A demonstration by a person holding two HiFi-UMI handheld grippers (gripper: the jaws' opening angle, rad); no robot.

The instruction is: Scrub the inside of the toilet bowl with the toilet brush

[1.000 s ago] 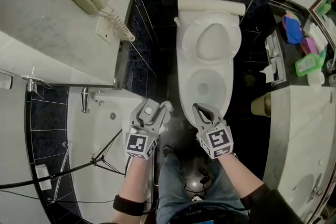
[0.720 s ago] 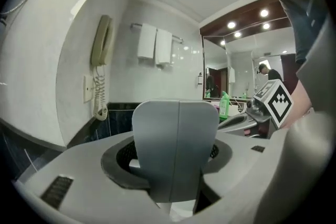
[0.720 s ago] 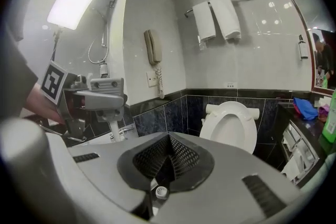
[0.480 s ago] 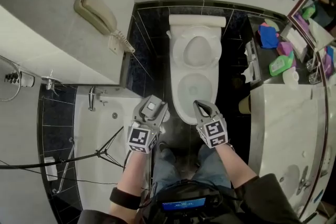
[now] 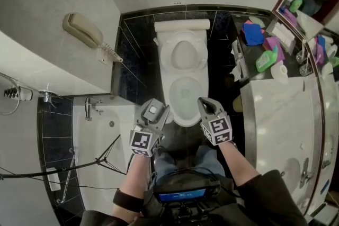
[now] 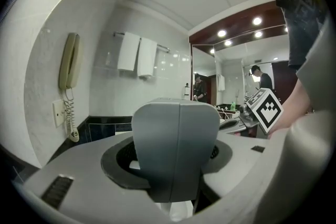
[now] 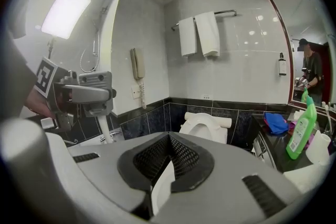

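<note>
- Toilet brush (image 6: pixel 176 147): grey handle clamped in the fingers of the left gripper (image 5: pixel 150 113), white shaft hanging below. It is carried upright just left of the toilet bowl (image 5: pixel 185 93), lid raised, not yet inside.
- Right gripper (image 5: pixel 207 105): fingers closed on nothing, parked near the front rim, apparently spare.

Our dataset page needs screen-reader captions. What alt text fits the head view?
Looking down at an open white toilet: left gripper holds a white brush handle, right gripper shut and empty. Bathtub at left, vanity counter at right.
</note>
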